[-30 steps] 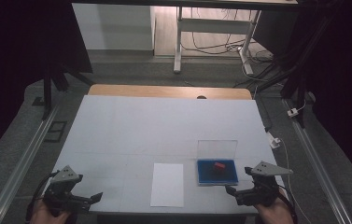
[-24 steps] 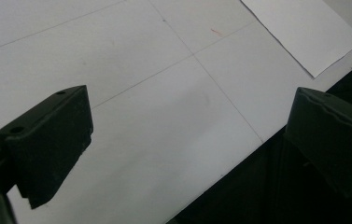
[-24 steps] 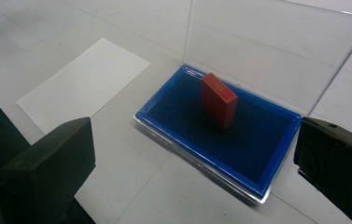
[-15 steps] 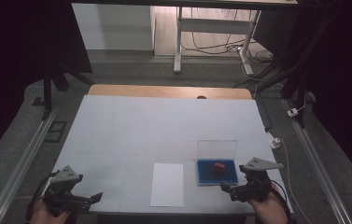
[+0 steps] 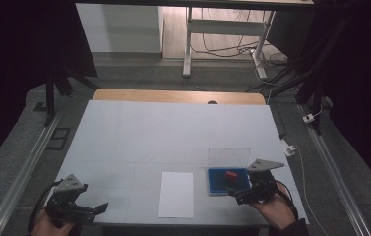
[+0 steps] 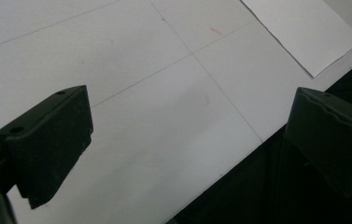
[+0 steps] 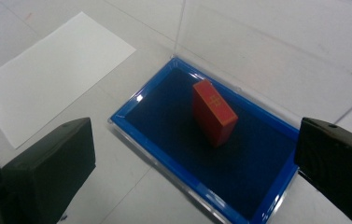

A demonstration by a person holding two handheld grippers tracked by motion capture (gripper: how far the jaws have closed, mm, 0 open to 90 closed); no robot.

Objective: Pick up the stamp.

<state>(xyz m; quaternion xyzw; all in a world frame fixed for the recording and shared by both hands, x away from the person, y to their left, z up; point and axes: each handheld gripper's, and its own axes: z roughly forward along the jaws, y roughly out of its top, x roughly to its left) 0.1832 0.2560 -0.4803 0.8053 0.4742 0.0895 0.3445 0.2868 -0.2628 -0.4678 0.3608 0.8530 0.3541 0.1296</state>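
A small red block [image 7: 214,112] leans tilted inside a blue tray [image 7: 173,142] with a clear open lid [image 5: 229,156]. The red block [image 5: 231,175] and blue tray [image 5: 216,184] sit near the table's front right in the high view. My right gripper [image 7: 197,168] is open, its jaws spread wide just in front of the tray, touching nothing. That right gripper [image 5: 244,192] is held at the tray's right front corner. A white paper sheet [image 5: 176,194] lies left of the tray. My left gripper [image 6: 183,140] is open over the front left table edge, empty, and appears as the left gripper [image 5: 92,210] in the high view.
The white table [image 5: 173,132] carries faint pencil grid lines. Its front edge drops to dark floor under the left gripper. A wooden strip [image 5: 178,96] runs along the far edge. Rails flank both sides, and a cable with a white plug [image 5: 288,146] lies off the right.
My right gripper has moved left and forward, closing in on the blue tray's right front corner. The left gripper has barely shifted.
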